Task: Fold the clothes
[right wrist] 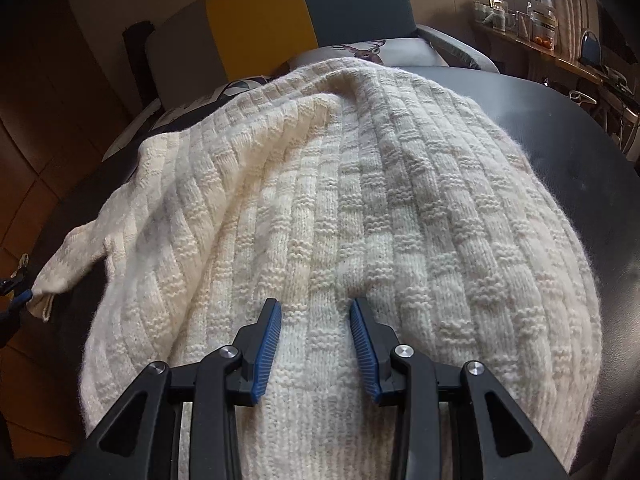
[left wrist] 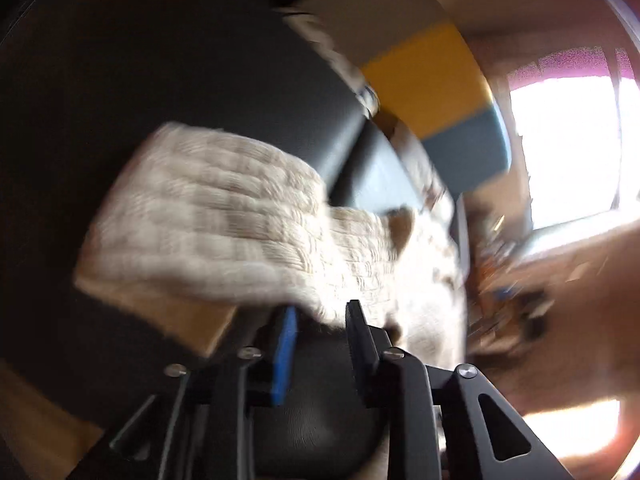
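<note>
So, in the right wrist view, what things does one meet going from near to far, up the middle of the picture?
Right gripper → cream knitted sweater → deer-print cushion → yellow and blue-grey seat back.

Premises: a home, a living room by the evidence. A sofa (right wrist: 280,20) upholstered in grey, yellow and teal blocks stands behind the dark worktop (right wrist: 560,140). On its seat lies a cushion (right wrist: 372,50) printed with a deer's head. Along the right wall runs a wooden shelf (right wrist: 552,54) crowded with small household items, among them clear containers and packets; details too small to identify. A bright window (left wrist: 568,152) with a dark red curtain (left wrist: 560,64) above it appears in the blurred left wrist view. The floor (right wrist: 28,208) is brown wood.
</note>
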### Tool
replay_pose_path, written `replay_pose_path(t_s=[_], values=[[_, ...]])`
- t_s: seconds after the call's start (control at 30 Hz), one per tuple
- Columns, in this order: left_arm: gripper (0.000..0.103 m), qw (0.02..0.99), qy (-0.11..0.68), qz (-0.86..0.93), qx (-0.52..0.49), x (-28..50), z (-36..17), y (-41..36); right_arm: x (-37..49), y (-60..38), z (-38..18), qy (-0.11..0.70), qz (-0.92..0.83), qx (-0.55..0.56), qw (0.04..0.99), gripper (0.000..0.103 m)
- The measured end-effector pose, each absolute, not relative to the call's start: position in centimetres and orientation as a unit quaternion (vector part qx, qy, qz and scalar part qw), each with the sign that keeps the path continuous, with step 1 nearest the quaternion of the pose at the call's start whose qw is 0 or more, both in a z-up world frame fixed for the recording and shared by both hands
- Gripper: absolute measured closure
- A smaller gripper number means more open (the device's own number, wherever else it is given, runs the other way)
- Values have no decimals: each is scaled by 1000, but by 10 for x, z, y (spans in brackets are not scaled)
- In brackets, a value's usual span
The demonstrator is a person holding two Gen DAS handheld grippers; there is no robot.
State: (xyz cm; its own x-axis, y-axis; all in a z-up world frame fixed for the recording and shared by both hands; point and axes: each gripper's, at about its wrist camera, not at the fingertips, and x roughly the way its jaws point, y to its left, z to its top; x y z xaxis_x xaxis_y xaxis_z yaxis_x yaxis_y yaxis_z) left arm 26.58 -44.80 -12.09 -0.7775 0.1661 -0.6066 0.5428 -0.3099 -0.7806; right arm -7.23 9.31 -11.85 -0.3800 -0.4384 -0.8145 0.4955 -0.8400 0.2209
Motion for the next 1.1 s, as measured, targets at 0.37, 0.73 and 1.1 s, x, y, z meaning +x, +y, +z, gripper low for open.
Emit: replay_pose_path(t_s=[0.37,0.73,1.1], values=[[57,188,688,-662,231,376,-167,-506,-68,83,-119,57,-840,470,265,66],[85,194,644,-688,270,318,-167,-499,-69,74,-116,72,-833,488,249,61],[90,335,476,-774,252,284,-78,-572,-54,37,-118,82,-852,473,208,53]])
